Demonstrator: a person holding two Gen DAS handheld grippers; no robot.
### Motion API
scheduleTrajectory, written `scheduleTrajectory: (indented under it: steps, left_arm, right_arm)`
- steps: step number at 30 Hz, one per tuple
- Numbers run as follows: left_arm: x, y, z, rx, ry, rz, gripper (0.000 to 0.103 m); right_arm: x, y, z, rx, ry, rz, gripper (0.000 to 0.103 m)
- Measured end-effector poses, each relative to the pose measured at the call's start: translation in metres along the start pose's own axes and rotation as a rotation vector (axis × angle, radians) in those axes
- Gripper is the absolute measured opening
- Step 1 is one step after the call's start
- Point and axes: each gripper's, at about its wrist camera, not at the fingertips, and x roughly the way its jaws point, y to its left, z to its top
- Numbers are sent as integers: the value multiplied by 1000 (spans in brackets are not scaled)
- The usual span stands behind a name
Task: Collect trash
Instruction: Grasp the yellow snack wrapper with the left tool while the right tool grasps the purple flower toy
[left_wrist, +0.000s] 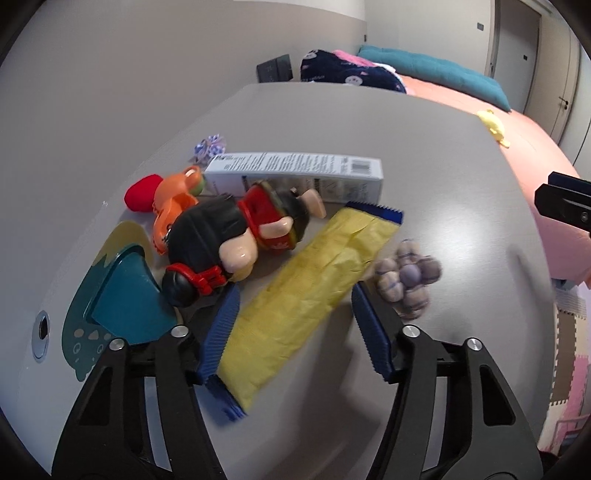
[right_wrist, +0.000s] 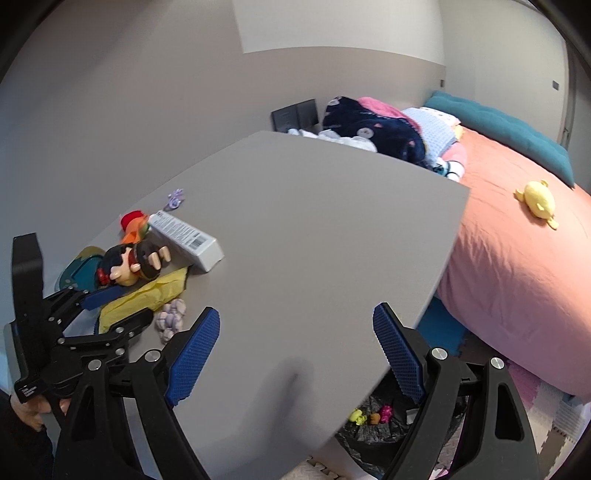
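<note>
A yellow wrapper with blue ends (left_wrist: 310, 284) lies flat on the grey table (left_wrist: 424, 155). My left gripper (left_wrist: 295, 310) is open, its jaws on either side of the wrapper's near half, not closed on it. The wrapper also shows in the right wrist view (right_wrist: 147, 295), with the left gripper (right_wrist: 110, 306) over it. A white carton box (left_wrist: 295, 173) lies behind the wrapper, also in the right wrist view (right_wrist: 188, 240). My right gripper (right_wrist: 295, 332) is open and empty above the table's near right part.
A doll (left_wrist: 229, 243), an orange toy (left_wrist: 173, 206), a red piece (left_wrist: 142, 192), a purple knotted ball (left_wrist: 406, 280) and a teal dish (left_wrist: 122, 295) crowd the wrapper. A black bin bag (right_wrist: 376, 424) with small toys sits below the table edge. A bed (right_wrist: 517, 277) stands right.
</note>
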Motion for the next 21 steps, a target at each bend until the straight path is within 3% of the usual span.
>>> scheduleTrajectory:
  steps: [5,12,17,21]
  left_arm:
    - [-1,7,-2,-4,0,-27,51]
    - [-8,11,-9,-14,11,-29,25]
    - [-21,9,-19,-13,-30,1,15]
    - [-33,16,-24,-24,-54,7,15]
  right_arm:
    - [10,17,-2,-21,16,26,85]
    - [19,44,-7,-56,25,68,85]
    - [28,64,-11,-94,40,105,75]
    - [38,79,-16,-123,61,122,68]
